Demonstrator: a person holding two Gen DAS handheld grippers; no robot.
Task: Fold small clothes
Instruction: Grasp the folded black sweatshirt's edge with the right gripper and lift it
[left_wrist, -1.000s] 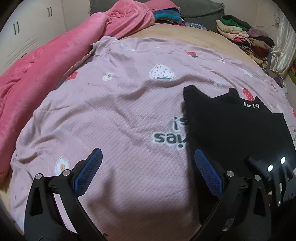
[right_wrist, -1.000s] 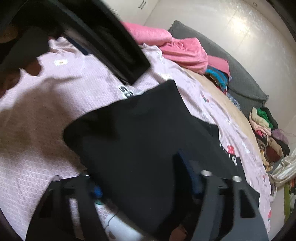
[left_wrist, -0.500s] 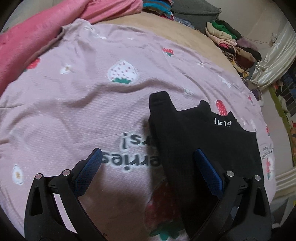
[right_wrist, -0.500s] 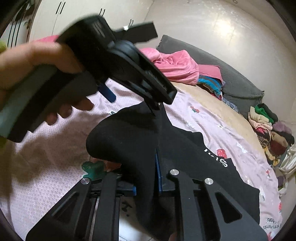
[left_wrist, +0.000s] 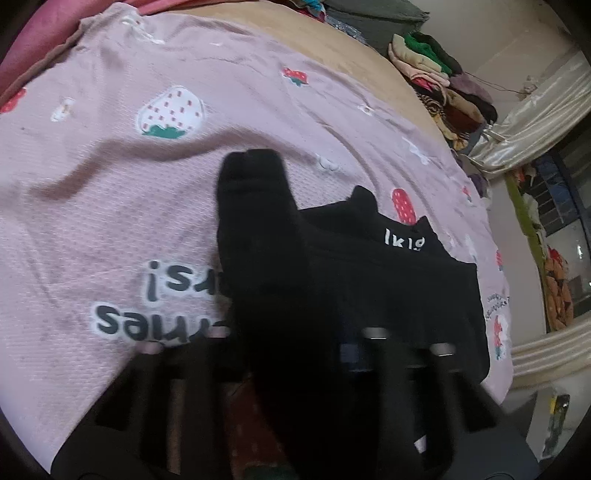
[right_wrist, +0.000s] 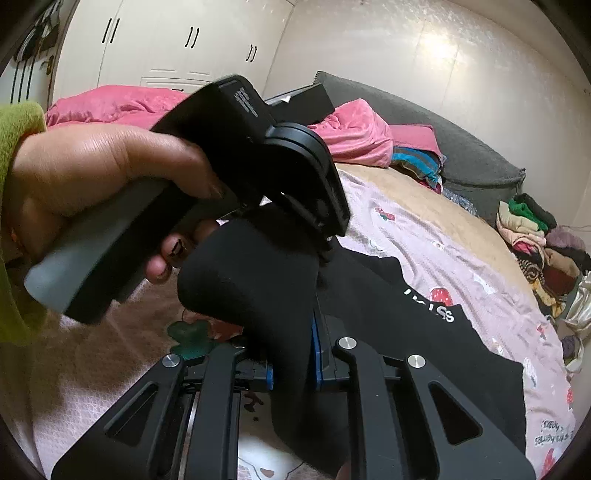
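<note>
Right hand-held gripper (right_wrist: 291, 373) pinches the black knit garment's (right_wrist: 406, 332) edge on the pink strawberry-print bedsheet (left_wrist: 110, 221); left hand-held gripper (left_wrist: 291, 354) closing on it alongside—lift evenly, keep the fold straight.

The black garment (right_wrist: 258, 280) is matt, soft knit cloth — the pink bedsheet (left_wrist: 110, 229) looks waffle-textured (printed strawberries).

- A garment (left_wrist: 388, 280) lies on a bedspread (left_wrist: 110, 206) on the bed.
- A clothes pile (left_wrist: 439, 85) sits at the bed's far right edge.
- A blanket (right_wrist: 354, 133) is heaped behind the bedspread, wardrobes (right_wrist: 166, 44) beyond.
</note>
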